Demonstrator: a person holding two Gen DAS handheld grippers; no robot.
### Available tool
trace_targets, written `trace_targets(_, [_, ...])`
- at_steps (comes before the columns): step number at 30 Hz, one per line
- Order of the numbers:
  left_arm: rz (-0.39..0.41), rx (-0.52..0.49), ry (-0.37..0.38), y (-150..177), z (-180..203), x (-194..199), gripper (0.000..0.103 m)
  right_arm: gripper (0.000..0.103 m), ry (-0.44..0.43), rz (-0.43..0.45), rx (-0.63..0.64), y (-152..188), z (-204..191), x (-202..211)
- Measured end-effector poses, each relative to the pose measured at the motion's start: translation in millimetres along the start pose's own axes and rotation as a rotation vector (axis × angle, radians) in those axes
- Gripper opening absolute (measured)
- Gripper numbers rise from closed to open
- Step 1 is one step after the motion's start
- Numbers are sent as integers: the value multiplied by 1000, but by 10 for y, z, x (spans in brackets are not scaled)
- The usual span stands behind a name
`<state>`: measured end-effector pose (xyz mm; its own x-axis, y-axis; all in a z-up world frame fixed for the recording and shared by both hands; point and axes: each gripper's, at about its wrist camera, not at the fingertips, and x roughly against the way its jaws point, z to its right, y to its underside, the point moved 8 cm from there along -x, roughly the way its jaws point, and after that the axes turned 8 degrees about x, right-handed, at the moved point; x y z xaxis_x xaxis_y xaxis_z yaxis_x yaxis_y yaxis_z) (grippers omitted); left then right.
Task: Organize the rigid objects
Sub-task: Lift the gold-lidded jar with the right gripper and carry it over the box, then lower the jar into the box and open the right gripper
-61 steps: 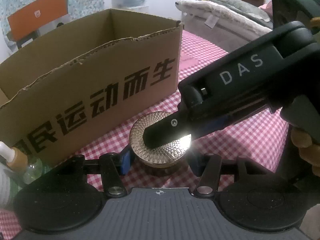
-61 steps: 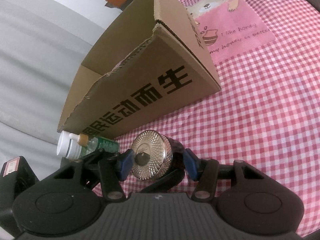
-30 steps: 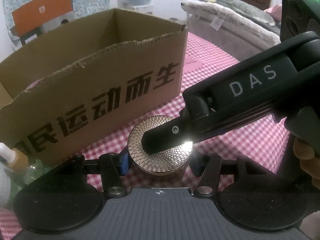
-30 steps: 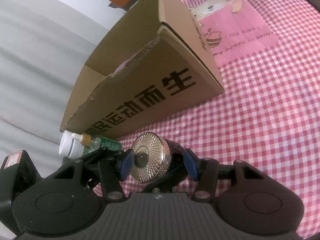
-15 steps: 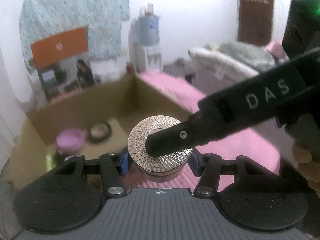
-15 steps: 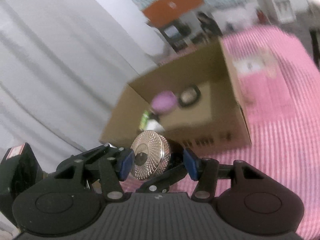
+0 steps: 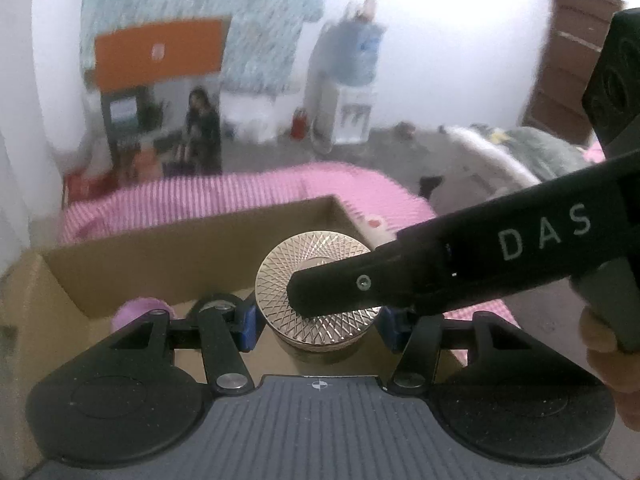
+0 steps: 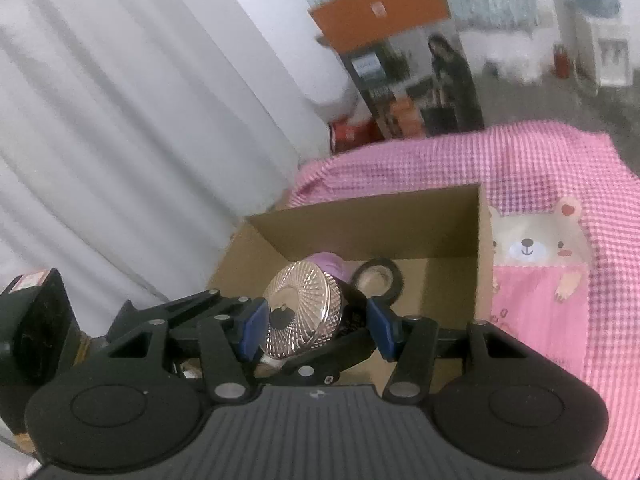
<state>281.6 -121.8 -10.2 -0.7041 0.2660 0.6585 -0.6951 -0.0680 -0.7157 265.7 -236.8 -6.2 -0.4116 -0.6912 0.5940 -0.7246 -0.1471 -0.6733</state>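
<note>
A round jar with a gold patterned lid point(image 7: 316, 280) hangs above the open cardboard box point(image 7: 200, 248), held by both grippers at once. My left gripper point(image 7: 318, 324) is shut on the jar's sides with its blue pads. My right gripper point(image 8: 316, 326) is shut on the same jar point(image 8: 300, 312), one pad on the lid and the other on the base. In the left wrist view its upper finger point(image 7: 400, 276) lies across the lid. Inside the box point(image 8: 380, 220) lie a purple round item point(image 8: 326, 262) and a black ring point(image 8: 378, 278).
The box stands on a pink checked cloth point(image 8: 520, 160) with a bear patch point(image 8: 532, 248). A white curtain point(image 8: 120, 120) hangs to the left. A water dispenser point(image 7: 352, 80) and a heap of blankets point(image 7: 512, 148) are further back. A person's hand point(image 7: 608, 340) holds the right gripper.
Both grippers have risen with the jar from the cloth in front of the box to above its opening. The box's inside now shows, and the small bottle has left view.
</note>
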Motion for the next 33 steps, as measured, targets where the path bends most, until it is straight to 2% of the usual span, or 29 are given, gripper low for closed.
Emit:
trace_targets(3, [-67,71,-5,-33,-102,-268,56,58,1,-73,-16,-108,218,-253])
trace_targets(8, [-134,155,-7,-90,-248,-582,56,58,23,-167,-8,-207,463,-561])
trace_targets(16, [-199,251,-11,-121,-339,-840,56,58,64,-248,34,-307,618,-839])
trace_targets(21, [-221,316,-8,-171,-413,-926,56,58,86,-256,74,-362,624,-898])
trace_targets(27, [-249,358,-14,-141,-471,-1031,62,58,92,-246,82,-425,657,-949])
trace_targets(33, [-205,380,-9,-193,-513,-946,67,58,67,-193,62,-454,635,-892])
